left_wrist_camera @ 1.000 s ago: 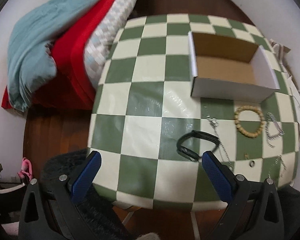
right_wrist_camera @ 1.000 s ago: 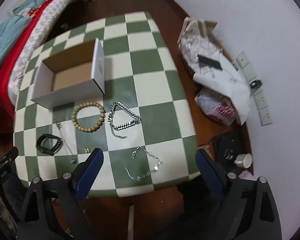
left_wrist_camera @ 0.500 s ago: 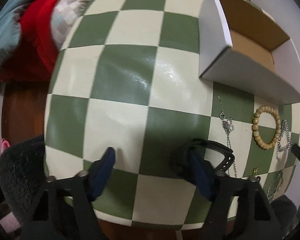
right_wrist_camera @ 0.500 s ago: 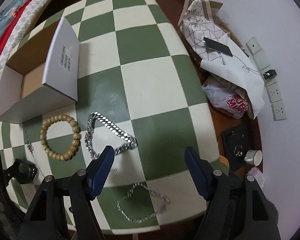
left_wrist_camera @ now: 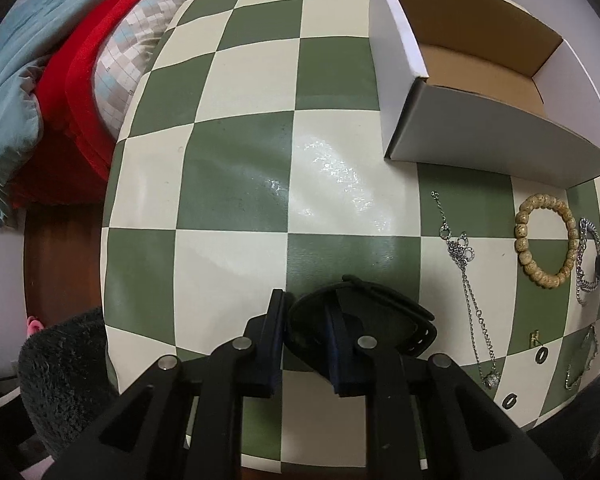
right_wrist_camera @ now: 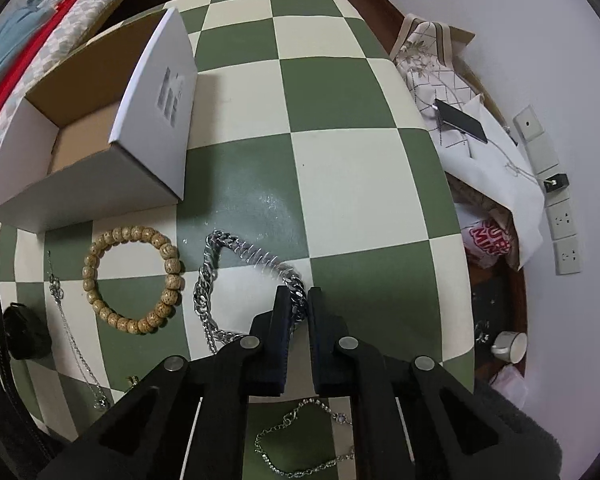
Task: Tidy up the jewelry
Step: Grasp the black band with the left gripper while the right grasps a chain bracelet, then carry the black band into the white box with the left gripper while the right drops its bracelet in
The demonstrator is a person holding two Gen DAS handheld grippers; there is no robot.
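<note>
1. The left gripper (left_wrist_camera: 306,320) points down at the near edge of the checkered desk (left_wrist_camera: 240,160), its jaws closing with one end of the black band (left_wrist_camera: 380,312) between the blue pads; they appear to press it.
2. The rest of the black band loops out to the right of the jaws and lies on the desk.
3. The right gripper (right_wrist_camera: 299,306) is down on the desk too, its jaws closing on the thick silver chain (right_wrist_camera: 244,254), with links pinched between the pads.
4. The chain runs from the jaws up and left, then bends back down beside the bead bracelet (right_wrist_camera: 132,280).
5. The bead bracelet lies flat just in front of the open box (right_wrist_camera: 152,128), apart from it.
6. The box stands on the far left part of the desk in the right view, showing a bare brown floor inside.
7. A thin necklace (left_wrist_camera: 466,280) lies stretched between the black band and the bead bracelet.
8. A fine bracelet (right_wrist_camera: 304,440) lies at the near desk edge under the right gripper.
9. Small rings (left_wrist_camera: 541,355) and a gold piece (left_wrist_camera: 534,336) sit near the desk edge.
10. A bed (left_wrist_camera: 60,60) with red and blue covers adjoins the desk on the left.
</note>
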